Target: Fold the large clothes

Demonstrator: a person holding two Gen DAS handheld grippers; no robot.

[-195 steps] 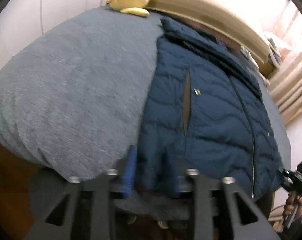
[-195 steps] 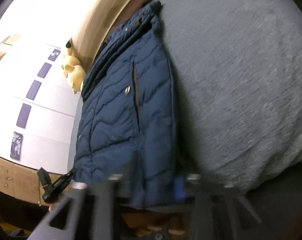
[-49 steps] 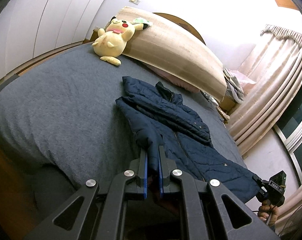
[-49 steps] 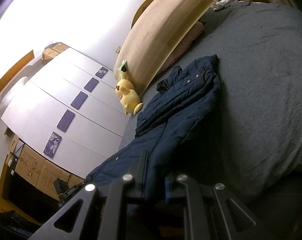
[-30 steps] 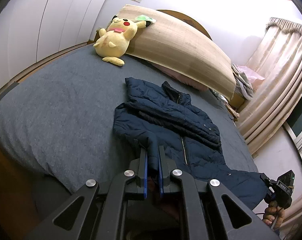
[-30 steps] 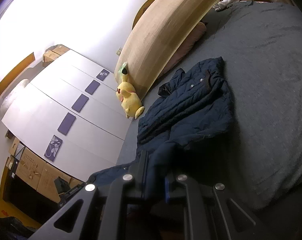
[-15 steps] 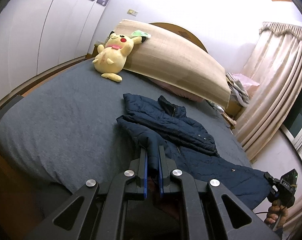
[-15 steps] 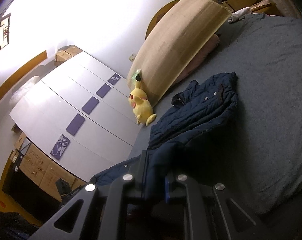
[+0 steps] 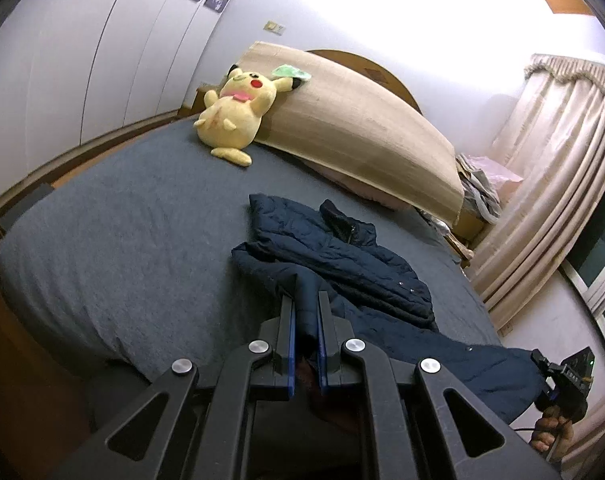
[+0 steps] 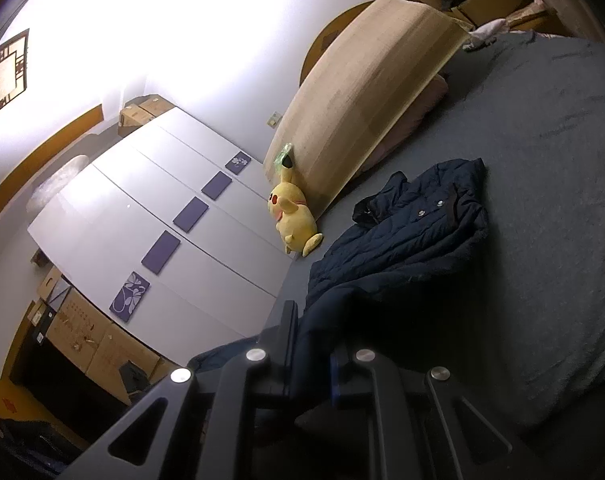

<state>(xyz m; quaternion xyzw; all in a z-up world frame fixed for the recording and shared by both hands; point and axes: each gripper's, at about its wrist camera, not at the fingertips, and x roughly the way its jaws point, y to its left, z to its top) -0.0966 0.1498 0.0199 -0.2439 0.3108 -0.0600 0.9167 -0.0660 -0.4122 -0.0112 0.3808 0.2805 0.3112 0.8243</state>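
The left gripper [image 9: 304, 300] has its jaws nearly closed, pinching a fold of the dark blue jacket [image 9: 342, 256] between the blue pads. The right gripper [image 10: 314, 332] likewise has its jaws drawn close together, clamped on a hem of the same jacket [image 10: 402, 236]. In the left wrist view the right gripper [image 9: 562, 380] shows at the far lower right, held by a hand [image 9: 550, 432], with the jacket's edge stretched to it.

The jacket lies on the grey bed [image 9: 122, 240], its collar end toward the headboard and its near end raised off the bed's foot edge between the two grippers. The upper part rests bunched and partly doubled over on the bed. A yellow plush toy [image 9: 238, 116] sits at the head of the bed, well apart from the jacket, leaning against a tan mat [image 9: 362, 136] propped over the headboard.
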